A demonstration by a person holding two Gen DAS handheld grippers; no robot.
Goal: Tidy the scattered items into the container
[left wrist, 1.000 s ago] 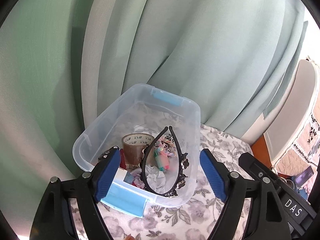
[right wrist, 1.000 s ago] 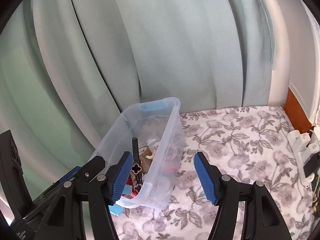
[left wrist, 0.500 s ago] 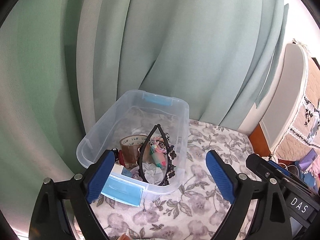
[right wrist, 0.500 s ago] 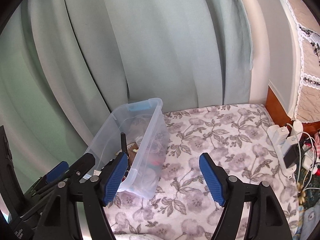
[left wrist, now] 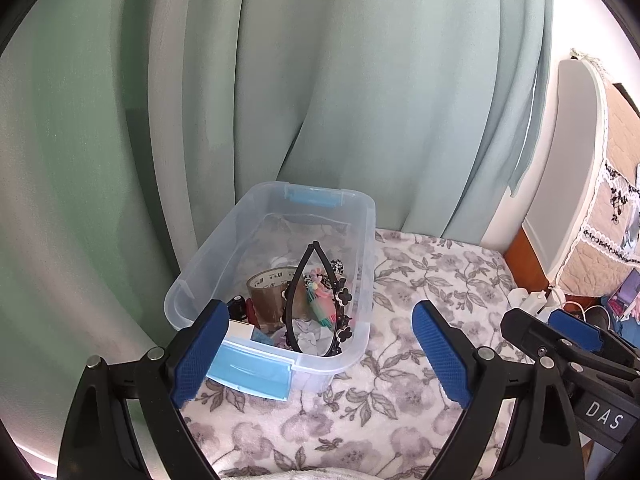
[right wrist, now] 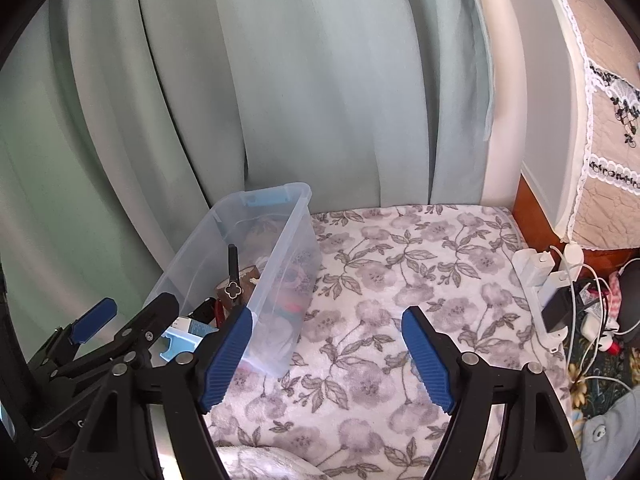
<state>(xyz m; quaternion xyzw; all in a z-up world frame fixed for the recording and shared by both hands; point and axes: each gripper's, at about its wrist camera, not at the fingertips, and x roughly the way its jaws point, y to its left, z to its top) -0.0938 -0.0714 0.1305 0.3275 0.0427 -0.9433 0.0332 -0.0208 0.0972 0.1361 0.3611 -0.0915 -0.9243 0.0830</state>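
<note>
A clear plastic bin point(left wrist: 362, 236) with blue latches stands on a floral blanket point(left wrist: 432, 280), against the green curtain. Inside it lie a black headband with flower charms point(left wrist: 320, 300), a brown tape roll point(left wrist: 268, 292), a pink-and-teal item and several small things. My left gripper point(left wrist: 316, 352) is open and empty, held above the blanket just in front of the bin. My right gripper point(right wrist: 326, 356) is open and empty, to the right of the bin point(right wrist: 288, 248), over bare blanket point(right wrist: 400, 272).
A green curtain point(left wrist: 320, 100) hangs close behind the bin. A white power strip with chargers and cables point(right wrist: 548, 284) lies along the blanket's right edge, beside a wooden headboard point(right wrist: 536, 212). The blanket spreads right of the bin.
Both grippers have drawn back and up from the bin, which now looks smaller and farther. The headband stays lying in the bin. More blanket and the power strip have come into view.
</note>
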